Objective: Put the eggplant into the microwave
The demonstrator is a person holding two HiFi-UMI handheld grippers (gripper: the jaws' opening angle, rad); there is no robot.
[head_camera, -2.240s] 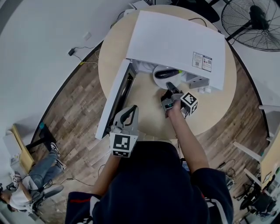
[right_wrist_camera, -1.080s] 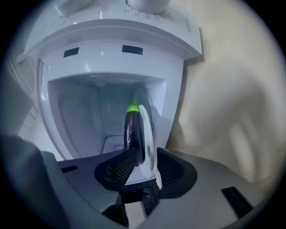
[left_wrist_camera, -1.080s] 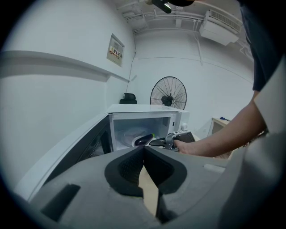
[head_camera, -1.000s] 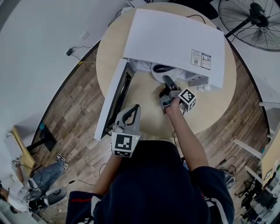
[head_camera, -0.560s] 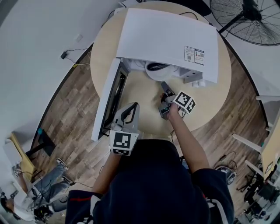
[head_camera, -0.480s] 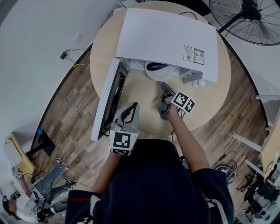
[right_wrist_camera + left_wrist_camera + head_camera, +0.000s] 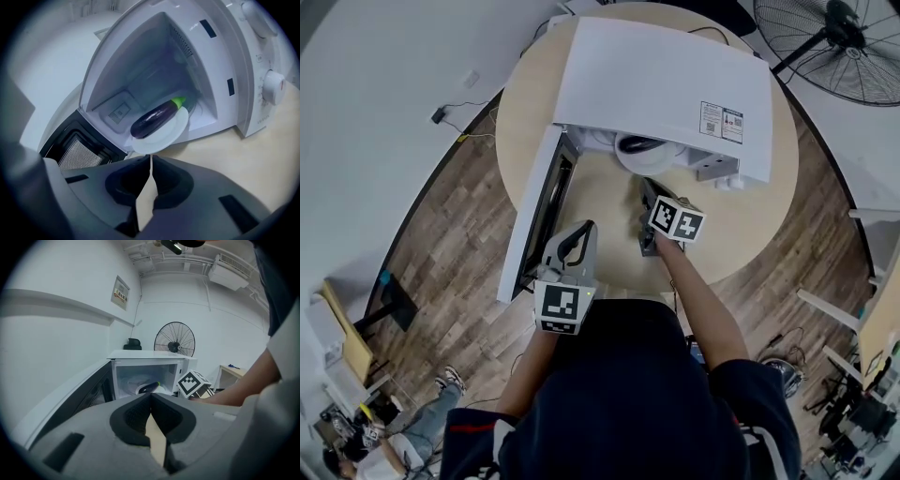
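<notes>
The dark purple eggplant (image 7: 157, 118) with a green stem lies on a white plate (image 7: 164, 138) that juts out of the open white microwave (image 7: 666, 84). From the head view the plate (image 7: 639, 150) shows at the oven's mouth. My right gripper (image 7: 151, 158) has just been closing and is shut with nothing between its jaws, its tips right in front of the plate's near rim. It (image 7: 645, 190) hovers over the table. My left gripper (image 7: 150, 395) is shut and empty, held back near the door (image 7: 536, 211), seeing the eggplant (image 7: 149, 387) from afar.
The microwave door hangs wide open to the left. The round wooden table (image 7: 741, 225) has bare top in front of the oven. Control dials (image 7: 273, 86) sit right of the cavity. A floor fan (image 7: 839, 47) stands at the far right. A person (image 7: 384, 450) is at lower left.
The right gripper pulled back from the plate, rolled about its axis and closed its jaws; the eggplant stays on the plate. The left gripper has not moved.
</notes>
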